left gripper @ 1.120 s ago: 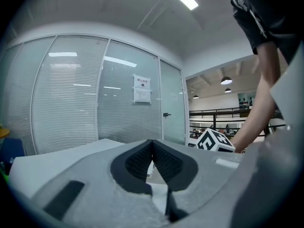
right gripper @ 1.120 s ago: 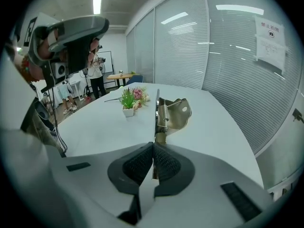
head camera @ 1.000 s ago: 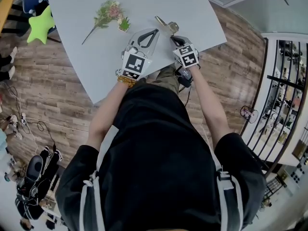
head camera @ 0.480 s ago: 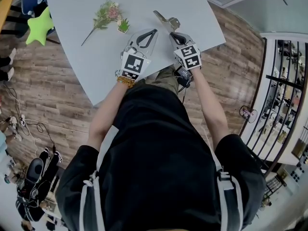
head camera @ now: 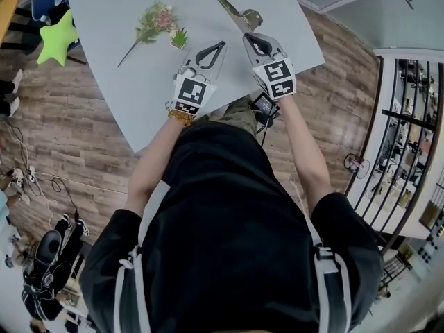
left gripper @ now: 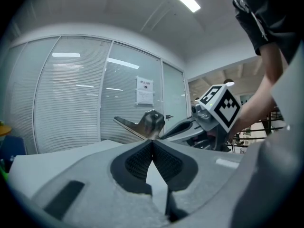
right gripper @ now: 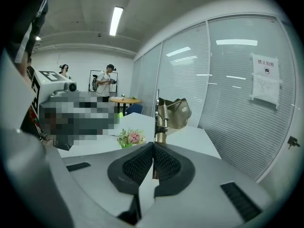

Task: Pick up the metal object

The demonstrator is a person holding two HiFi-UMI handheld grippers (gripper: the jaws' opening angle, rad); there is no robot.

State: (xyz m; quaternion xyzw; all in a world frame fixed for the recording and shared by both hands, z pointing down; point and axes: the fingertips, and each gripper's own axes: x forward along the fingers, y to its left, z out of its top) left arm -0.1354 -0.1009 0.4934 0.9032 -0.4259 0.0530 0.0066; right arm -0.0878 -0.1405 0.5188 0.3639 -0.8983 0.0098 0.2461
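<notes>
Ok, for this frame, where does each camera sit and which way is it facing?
Head view: on the person's head, facing steeply down at the table; torso, forearms, left gripper and right gripper show.
Left gripper view: on the left gripper, facing along its shut, empty jaws toward a glass wall; the person's arm shows at right.
Right gripper view: on the right gripper, facing along jaws clamped on the metal object, flowers beyond.
Shared: all three show the metal object.

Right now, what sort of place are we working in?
Probably an office or lab room: glass partitions backed by blinds, a ceiling strip light, and a pale table on wood-look flooring.
</notes>
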